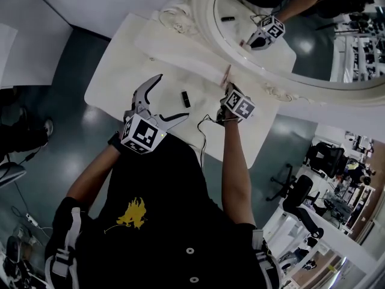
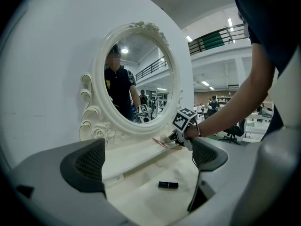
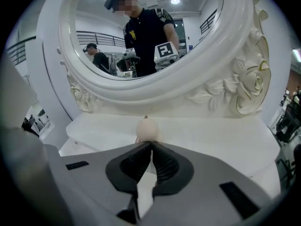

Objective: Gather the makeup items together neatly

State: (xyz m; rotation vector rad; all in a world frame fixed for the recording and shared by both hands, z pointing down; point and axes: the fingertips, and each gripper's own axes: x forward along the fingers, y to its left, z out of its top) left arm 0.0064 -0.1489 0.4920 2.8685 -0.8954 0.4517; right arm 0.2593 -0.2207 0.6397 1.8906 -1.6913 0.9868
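Nearest you, the left claw (image 1: 173,96) is hanging over the table (image 1: 120,71) with its jaws wide apart and nothing in them. The black tube (image 1: 186,99) is lying flat just beside that claw. Its long axis is running away from you toward the mirror (image 1: 201,17), a bit slanted. Risk: if you sweep in sideways you'll likely be rolling it, maybe off the near edge.

Further out, the right claw (image 3: 150,146) is clamping together on a thin pink stick (image 1: 228,72). It is gripping one end only. The stick's long axis is pointing away from you, with the round tip aimed at the ledge (image 1: 180,44) under the mirror and sitting over its edge. That puts it roughly parallel to the tube but apart from it. Risk: with an end-only pinch on something so thin, it's probably going to swivel or slip. The round tip may also catch the ledge if you drag it low.
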